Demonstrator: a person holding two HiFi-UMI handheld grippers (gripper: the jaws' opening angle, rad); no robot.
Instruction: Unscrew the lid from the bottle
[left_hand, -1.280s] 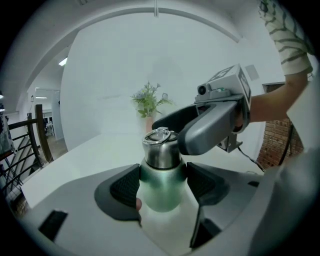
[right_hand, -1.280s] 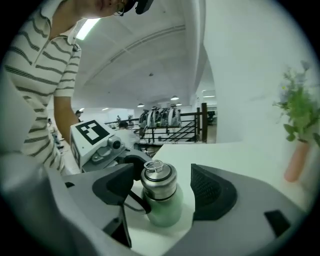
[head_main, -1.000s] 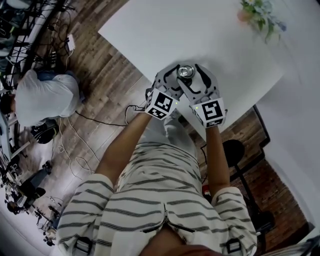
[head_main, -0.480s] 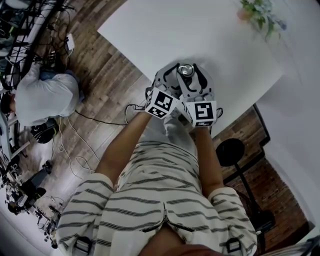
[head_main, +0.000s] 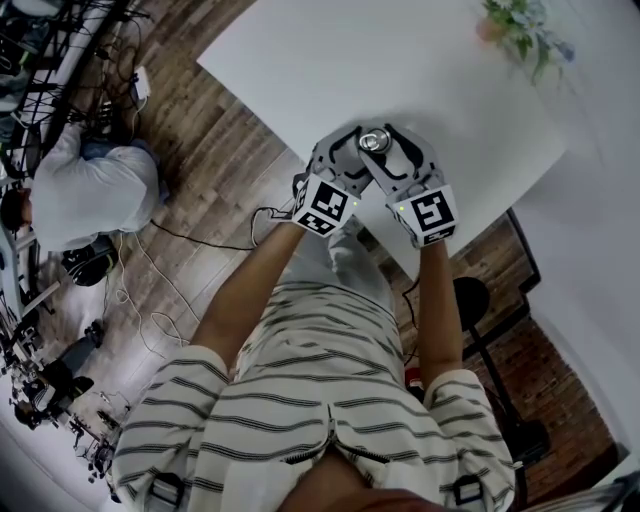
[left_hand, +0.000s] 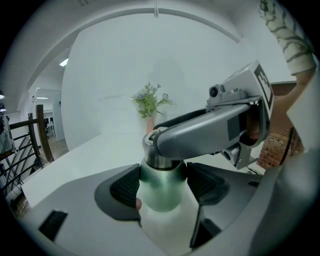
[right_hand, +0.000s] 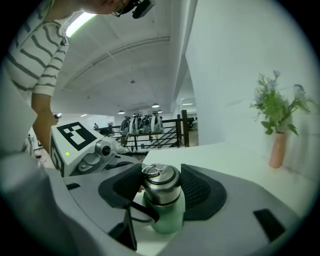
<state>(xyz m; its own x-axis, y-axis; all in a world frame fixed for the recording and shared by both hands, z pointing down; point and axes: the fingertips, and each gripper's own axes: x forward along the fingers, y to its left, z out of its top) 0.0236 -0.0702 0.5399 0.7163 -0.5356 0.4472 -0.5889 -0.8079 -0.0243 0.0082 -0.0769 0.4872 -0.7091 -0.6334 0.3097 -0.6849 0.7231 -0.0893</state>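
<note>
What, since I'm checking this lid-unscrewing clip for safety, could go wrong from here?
The right gripper's jaws have just been closing with the steel lid between them; its smooth metal could slip in the pads when twisted.
The left gripper clamps only the bottle's rounded green body, so the bottle might turn along with the lid.
They work near the table's edge; a dropped lid may roll off.

The bottle (left_hand: 159, 192) is small, with a pale green metal body. It stands upright on the white table (head_main: 300, 60), near the edge. The lid (right_hand: 161, 184) is bare steel with a small ring on top, and it sits level on the bottle's neck.
</note>
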